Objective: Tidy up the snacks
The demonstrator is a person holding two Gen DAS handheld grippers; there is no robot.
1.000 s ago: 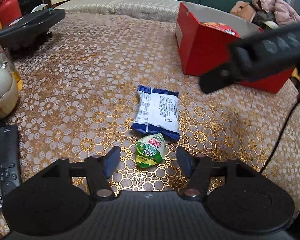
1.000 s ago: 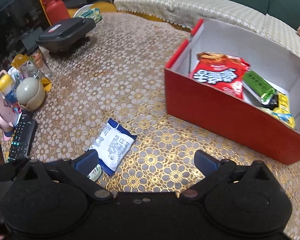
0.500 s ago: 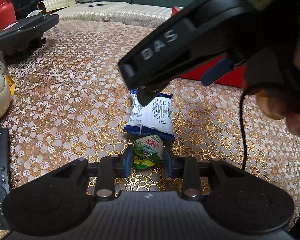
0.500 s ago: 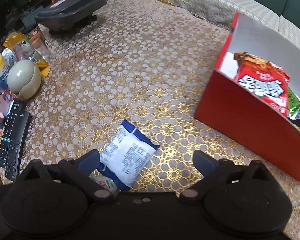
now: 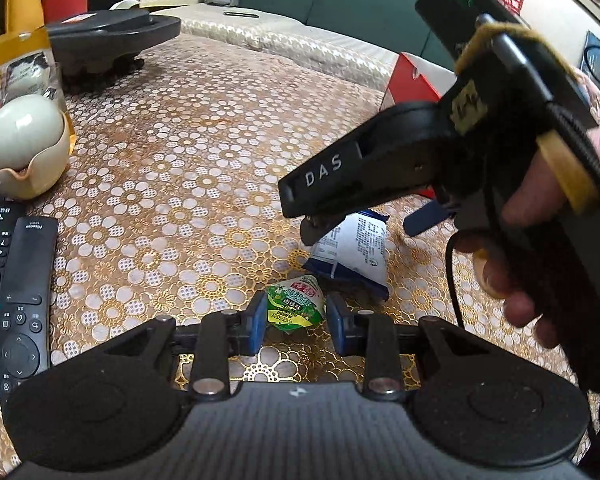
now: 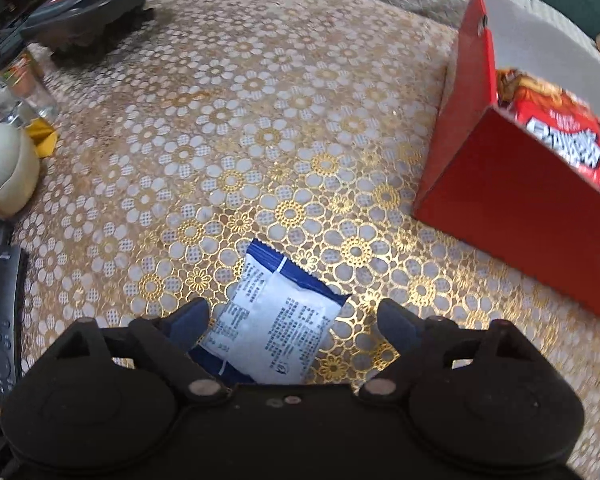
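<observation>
Left wrist view: left gripper [image 5: 296, 322] has its blue pads on both sides of the small green snack packet [image 5: 296, 306], apparently pinching it low over the floral tablecloth [image 5: 180, 168]; contact on the right pad looks marginal (can't confirm lift). The right gripper [image 5: 376, 222] hangs over the blue-and-white packet [image 5: 356, 248], just beyond the green one. Remotes [image 5: 16, 300] lie at left. Right wrist view: right gripper [image 6: 294, 320] is spread wide, straddling the blue-and-white packet [image 6: 276, 320], nothing held. The red box [image 6: 520, 196], already holding a red bag [image 6: 556, 132], is nearby. Both packets are likely light, soft, crinkly, slippery; best grabbed across the puffed middle, gently.
</observation>
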